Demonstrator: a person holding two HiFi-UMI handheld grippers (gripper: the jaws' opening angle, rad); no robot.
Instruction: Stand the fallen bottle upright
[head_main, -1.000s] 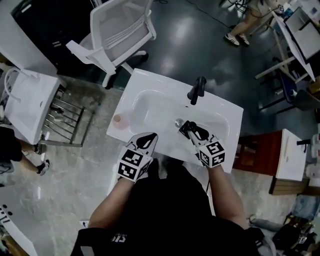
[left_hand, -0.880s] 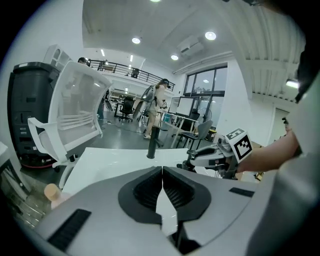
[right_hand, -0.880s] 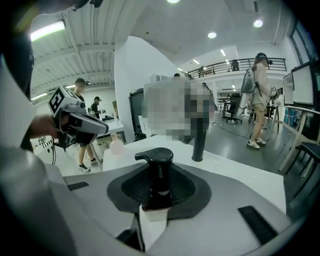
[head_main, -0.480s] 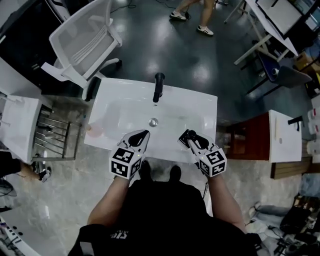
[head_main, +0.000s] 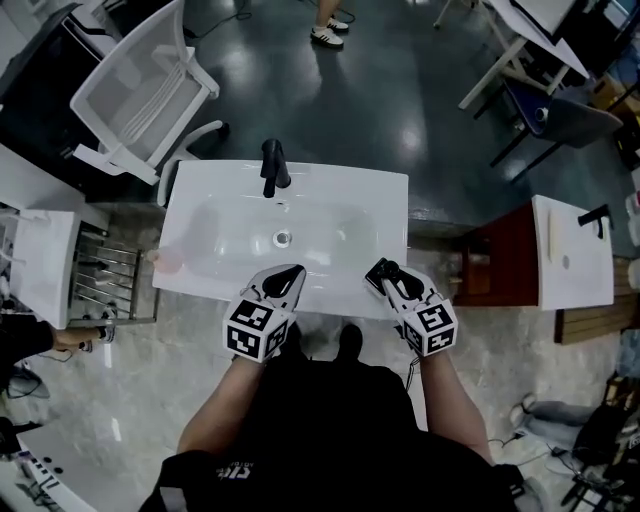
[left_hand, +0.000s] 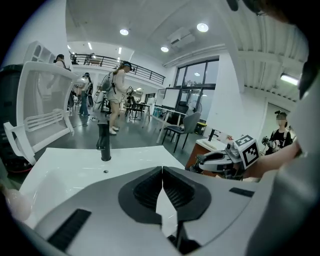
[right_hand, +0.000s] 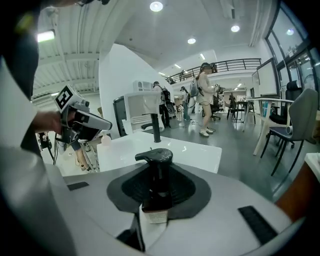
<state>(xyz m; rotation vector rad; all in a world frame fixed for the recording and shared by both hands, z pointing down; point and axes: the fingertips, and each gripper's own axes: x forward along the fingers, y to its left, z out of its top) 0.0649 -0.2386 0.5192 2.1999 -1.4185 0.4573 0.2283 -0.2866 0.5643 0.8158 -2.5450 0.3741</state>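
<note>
A dark bottle with a black pump head (right_hand: 155, 156) and a pale label lies along my right gripper's jaws, pump end forward. My right gripper (head_main: 381, 270) is shut on it, over the front right rim of the white sink (head_main: 385, 195). From above the bottle (head_main: 386, 274) shows as a dark shape between the fingers. My left gripper (head_main: 291, 272) is shut with nothing in it, its tips (left_hand: 162, 170) touching, and hangs over the sink's front rim in line with the drain (head_main: 283, 238). Each gripper shows in the other's view: the right gripper (left_hand: 223, 159) and the left gripper (right_hand: 82, 120).
A black faucet (head_main: 271, 167) stands at the sink's back edge. A pale pink object (head_main: 165, 262) sits at the sink's left end. A white mesh chair (head_main: 135, 95) stands back left, a metal rack (head_main: 100, 275) left, and a second white basin (head_main: 573, 250) right. People walk beyond.
Both grippers have slid to the right along the sink's front. The right one, still holding the bottle, has come back from near the drain to the front right rim.
</note>
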